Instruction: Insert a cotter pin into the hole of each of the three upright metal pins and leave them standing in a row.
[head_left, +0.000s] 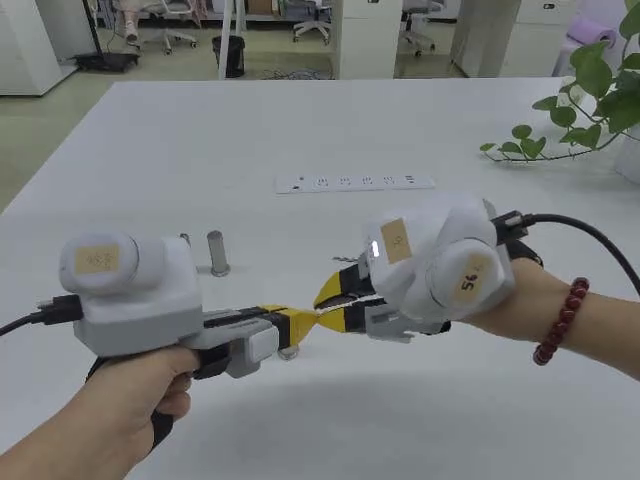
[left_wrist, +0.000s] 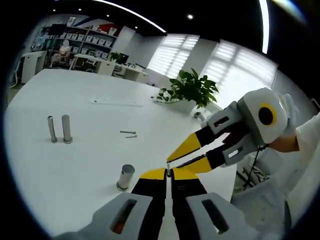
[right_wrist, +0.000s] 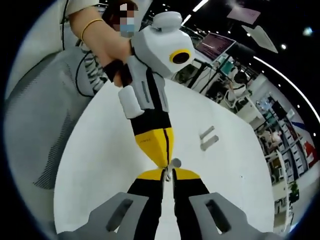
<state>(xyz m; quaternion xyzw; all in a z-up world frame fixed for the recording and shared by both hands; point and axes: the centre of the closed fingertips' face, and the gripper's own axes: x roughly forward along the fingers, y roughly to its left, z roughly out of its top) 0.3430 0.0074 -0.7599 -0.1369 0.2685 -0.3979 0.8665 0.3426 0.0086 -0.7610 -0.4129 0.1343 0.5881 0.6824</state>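
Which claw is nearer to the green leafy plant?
Right. The right claw lies on the side of the green leafy plant; the left claw lies on the opposite side.

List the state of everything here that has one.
left claw, shut on held cotter pin
right claw, shut on held cotter pin
near metal pin, upright
far metal pins, upright, side by side
loose cotter pins, lying flat
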